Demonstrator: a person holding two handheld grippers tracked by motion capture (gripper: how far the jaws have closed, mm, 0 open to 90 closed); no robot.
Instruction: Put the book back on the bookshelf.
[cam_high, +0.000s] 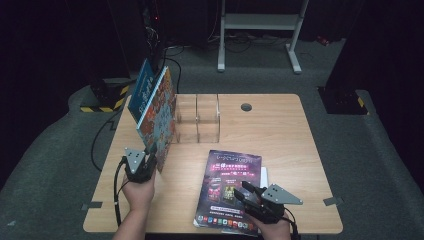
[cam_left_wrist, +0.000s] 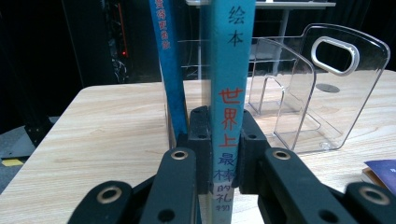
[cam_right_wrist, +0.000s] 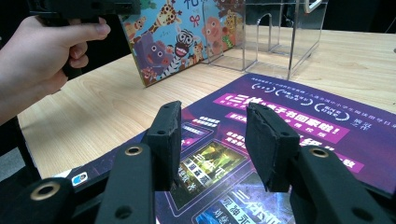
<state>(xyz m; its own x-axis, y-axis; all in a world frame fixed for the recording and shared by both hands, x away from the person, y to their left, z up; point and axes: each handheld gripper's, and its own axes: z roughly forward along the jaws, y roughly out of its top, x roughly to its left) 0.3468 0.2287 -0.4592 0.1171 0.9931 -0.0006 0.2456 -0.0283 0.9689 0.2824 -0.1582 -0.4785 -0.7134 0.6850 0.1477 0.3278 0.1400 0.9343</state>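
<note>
With my left gripper (cam_left_wrist: 219, 154) pinching the picture book's (cam_left_wrist: 227, 93) spine, I should keep it upright sliding toward the clear rack (cam_left_wrist: 322, 93), while my right gripper (cam_right_wrist: 212, 140) hangs spread over the purple magazine (cam_right_wrist: 299, 121).

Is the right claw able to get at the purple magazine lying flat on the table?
Probably yes: the right claw hangs open just over the purple magazine, nothing between them.

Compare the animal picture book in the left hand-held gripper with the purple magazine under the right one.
The animal picture book stands on edge, leaning; the purple magazine lies flat on the table. The book's teal spine is clamped by the left hand-held gripper; the right hand-held gripper is open above the magazine. The book's cover shows cartoon animals, the magazine's is purple with panels. Both carry Chinese text.
</note>
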